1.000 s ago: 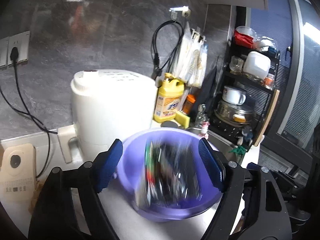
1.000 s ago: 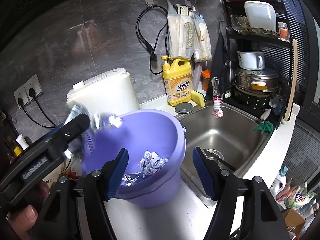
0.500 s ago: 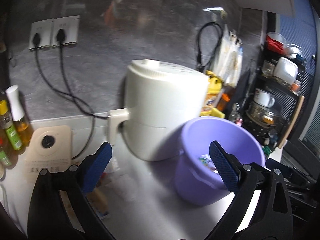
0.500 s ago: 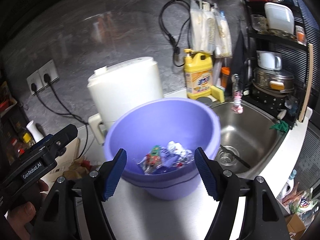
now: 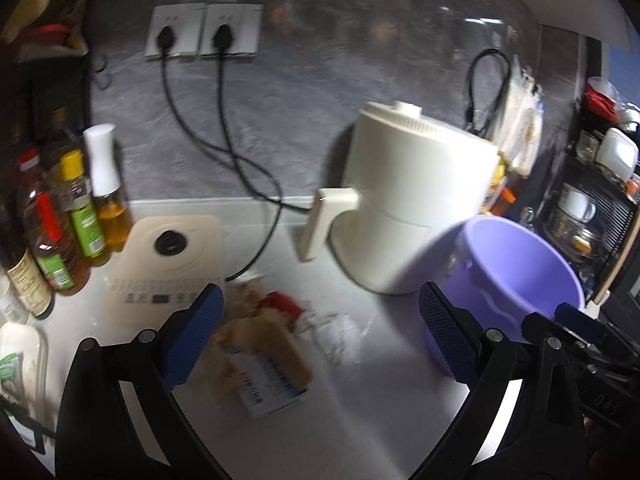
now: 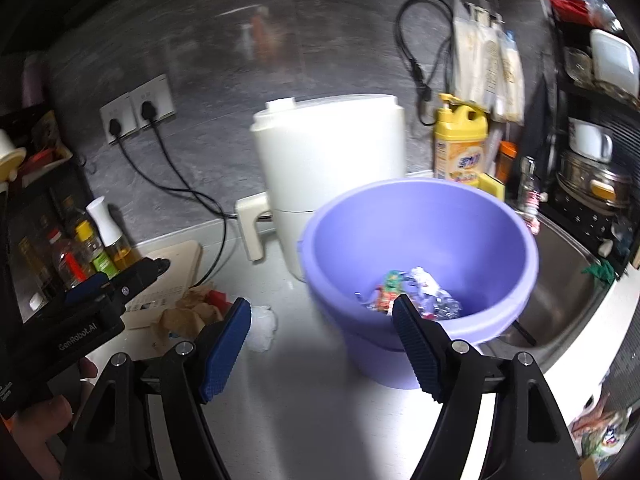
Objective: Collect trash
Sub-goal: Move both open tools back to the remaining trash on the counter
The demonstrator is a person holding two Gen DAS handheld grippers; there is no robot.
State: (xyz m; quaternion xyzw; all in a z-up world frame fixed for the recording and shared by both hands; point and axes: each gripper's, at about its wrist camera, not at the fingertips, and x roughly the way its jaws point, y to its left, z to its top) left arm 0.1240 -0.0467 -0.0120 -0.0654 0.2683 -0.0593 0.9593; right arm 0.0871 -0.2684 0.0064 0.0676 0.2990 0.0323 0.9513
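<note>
The purple bucket (image 6: pixel 420 236) is smooth plastic, the crumpled bag (image 5: pixel 256 344) matt brown paper (creased), the sink (image 6: pixel 560 300) brushed metal.

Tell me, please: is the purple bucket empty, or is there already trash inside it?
Not empty. The purple bucket holds a few crumpled wrappers at its bottom, seen in the right wrist view; most of it remains unfilled.
</note>
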